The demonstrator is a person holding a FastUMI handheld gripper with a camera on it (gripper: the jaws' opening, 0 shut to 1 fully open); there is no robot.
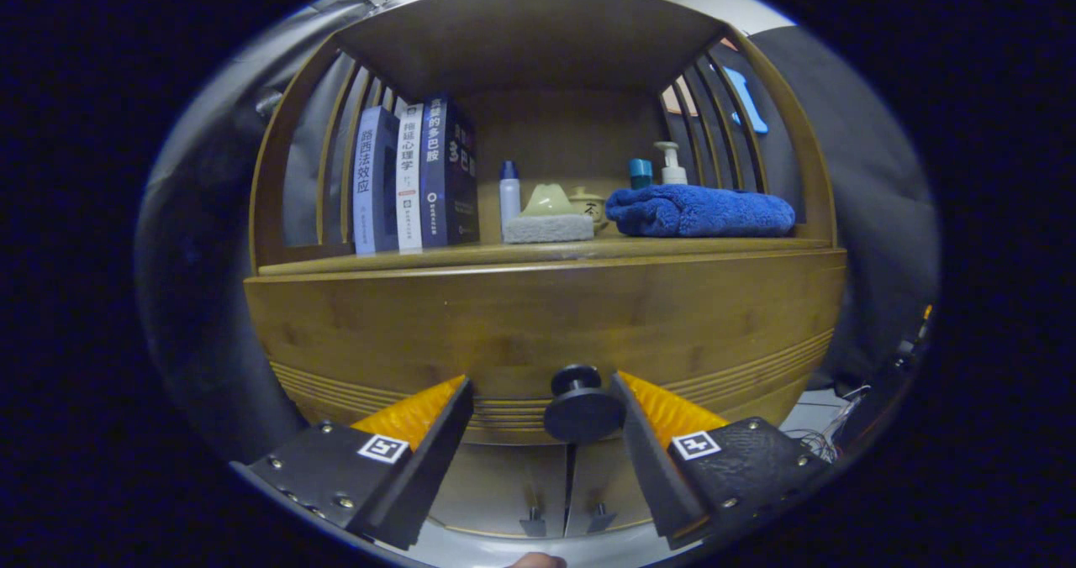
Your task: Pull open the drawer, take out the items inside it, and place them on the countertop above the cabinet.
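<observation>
The gripper [542,391] fingers stand spread with the drawer [546,333] knob [582,407] between them, close to the right finger, with room on its left. On the countertop [538,253], books [416,177] crowd the left, a sponge [548,228] and bottle [509,191] the middle, a towel [699,211] the right; a bare strip runs along its near edge.

The drawer [546,324] is seen closed, its round knob [582,407] framed between the spread fingers of the hand-held gripper [542,396].
</observation>
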